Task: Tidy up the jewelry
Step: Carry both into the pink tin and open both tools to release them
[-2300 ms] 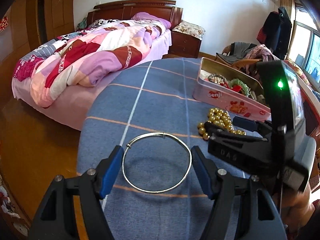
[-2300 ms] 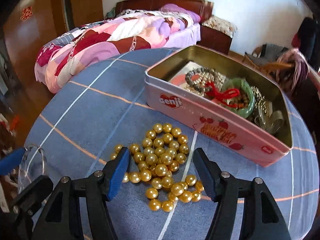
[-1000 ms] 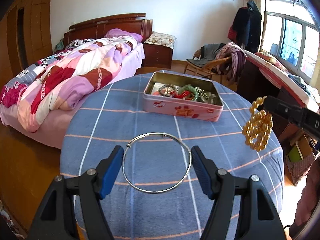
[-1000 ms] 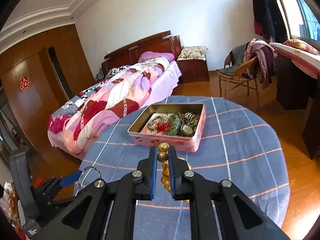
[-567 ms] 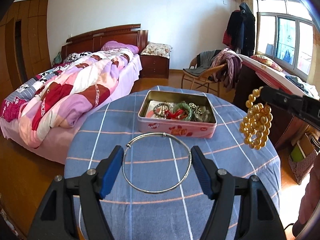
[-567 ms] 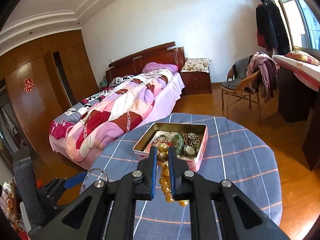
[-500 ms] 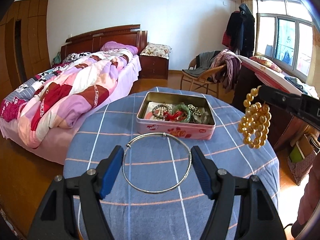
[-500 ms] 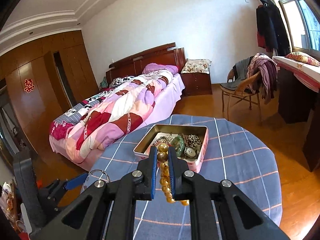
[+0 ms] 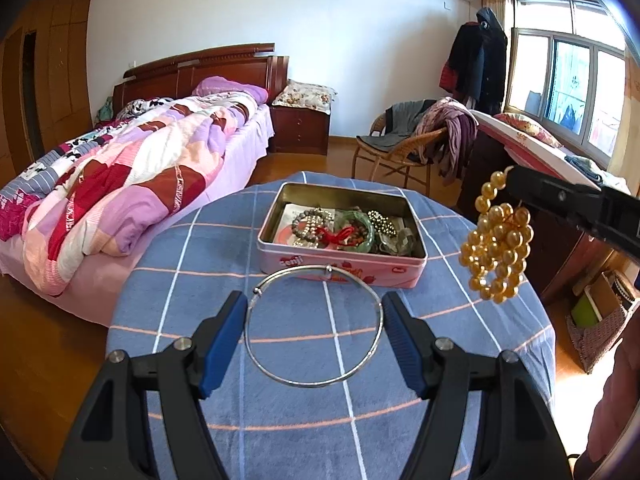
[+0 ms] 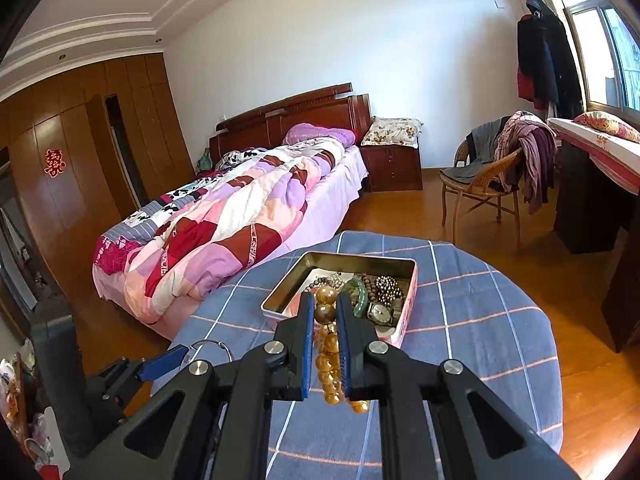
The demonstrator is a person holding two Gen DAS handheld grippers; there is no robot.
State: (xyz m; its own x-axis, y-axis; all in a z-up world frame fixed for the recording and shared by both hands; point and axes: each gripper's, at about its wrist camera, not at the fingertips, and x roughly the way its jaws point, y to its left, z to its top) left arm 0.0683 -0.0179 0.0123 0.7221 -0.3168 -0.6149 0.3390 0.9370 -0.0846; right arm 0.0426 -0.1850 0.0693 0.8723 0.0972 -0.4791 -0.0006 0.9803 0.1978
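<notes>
With the right hand-held gripper clamped on the gold bead strand and the left hand-held gripper pinching the silver bangle, both are best lowered over the pink tin at frame centre before release.

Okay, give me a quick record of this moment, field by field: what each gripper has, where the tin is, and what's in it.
left gripper: closed across a silver bangle, held above the table
right gripper: shut on a gold bead strand, beads hanging free below
tin: pink, lid off, on the blue checked tablecloth, beyond both grippers
tin contents: beaded bracelets, a green bangle with red cord, a watch
loose jewelry on the cloth: none visible
</notes>
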